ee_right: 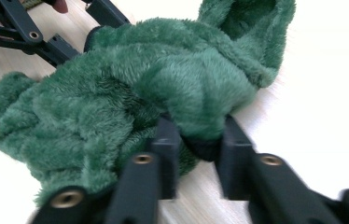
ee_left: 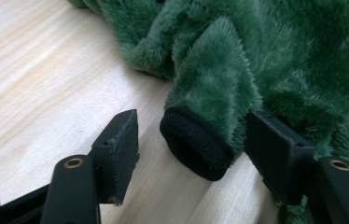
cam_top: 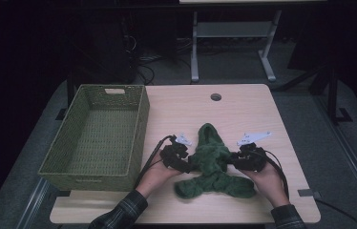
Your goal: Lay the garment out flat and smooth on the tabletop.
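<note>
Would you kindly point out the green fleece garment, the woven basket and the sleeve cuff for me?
green fleece garment (cam_top: 211,155), high view, on its fluffy middle.
woven basket (cam_top: 140,125), high view, on its right wall.
sleeve cuff (ee_left: 193,142), left gripper view, on the dark band at the sleeve's end.

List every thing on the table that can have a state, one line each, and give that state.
Green fleece garment: crumpled, flat on the table.
Left sleeve cuff: between open fingers, one touching.
Right sleeve cuff: clamped.
Left gripper: open.
Right gripper: shut on cuff.
Woven basket: upright, empty.
</note>
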The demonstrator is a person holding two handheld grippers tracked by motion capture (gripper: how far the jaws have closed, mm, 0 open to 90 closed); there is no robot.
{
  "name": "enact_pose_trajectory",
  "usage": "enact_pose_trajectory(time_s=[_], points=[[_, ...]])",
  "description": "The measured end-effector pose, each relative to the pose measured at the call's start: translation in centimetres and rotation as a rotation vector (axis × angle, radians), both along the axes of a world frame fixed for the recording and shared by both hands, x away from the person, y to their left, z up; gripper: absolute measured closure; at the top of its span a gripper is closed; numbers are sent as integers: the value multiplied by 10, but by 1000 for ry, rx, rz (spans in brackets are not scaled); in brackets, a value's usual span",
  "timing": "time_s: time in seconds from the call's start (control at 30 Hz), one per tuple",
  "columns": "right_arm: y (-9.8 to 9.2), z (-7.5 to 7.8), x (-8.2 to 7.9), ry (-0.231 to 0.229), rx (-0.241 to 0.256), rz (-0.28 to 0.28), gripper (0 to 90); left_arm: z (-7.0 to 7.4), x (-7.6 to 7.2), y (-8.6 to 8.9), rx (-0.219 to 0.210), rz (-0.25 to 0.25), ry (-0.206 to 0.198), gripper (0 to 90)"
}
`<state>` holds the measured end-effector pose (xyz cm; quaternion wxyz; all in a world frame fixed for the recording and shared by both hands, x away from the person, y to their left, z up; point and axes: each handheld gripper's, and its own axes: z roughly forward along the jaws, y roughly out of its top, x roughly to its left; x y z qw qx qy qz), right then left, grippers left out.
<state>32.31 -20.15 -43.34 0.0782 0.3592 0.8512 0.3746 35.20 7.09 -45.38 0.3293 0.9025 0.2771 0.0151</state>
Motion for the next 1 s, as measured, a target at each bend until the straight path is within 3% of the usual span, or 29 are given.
enact_pose_trajectory(time_s=[0.13,0.27,0.3,0.43,0.5,0.63,0.67,0.7,0.77,0.8,0.93,1.0], points=[[-4,4,1,-6,-17,11,815,-3,0,-7,-13,-22,7,468],[-7,13,4,-42,-7,35,816,1,0,-13,-20,-43,2,747],[-7,16,4,-48,1,36,816,3,0,-14,-21,-45,-1,774],[-15,28,4,-79,-6,56,814,22,-1,-6,-39,-36,-56,806],[-17,31,4,-83,-8,56,814,33,-2,0,-69,-4,-83,807],[-24,39,4,-109,-41,43,815,50,-2,11,-90,26,-126,812],[-25,38,7,-104,-80,41,815,51,-2,12,-90,30,-129,813],[-25,38,7,-104,-80,41,815,51,-1,12,-85,34,-133,813],[-23,26,15,-77,-168,35,819,47,1,9,-51,29,-130,813],[-23,26,15,-77,-168,35,819,43,2,6,-31,36,-127,813],[-20,1,27,-4,-235,28,820,23,13,-1,27,32,-91,813],[-21,-13,33,34,-239,22,820,15,17,-4,37,35,-73,812]])
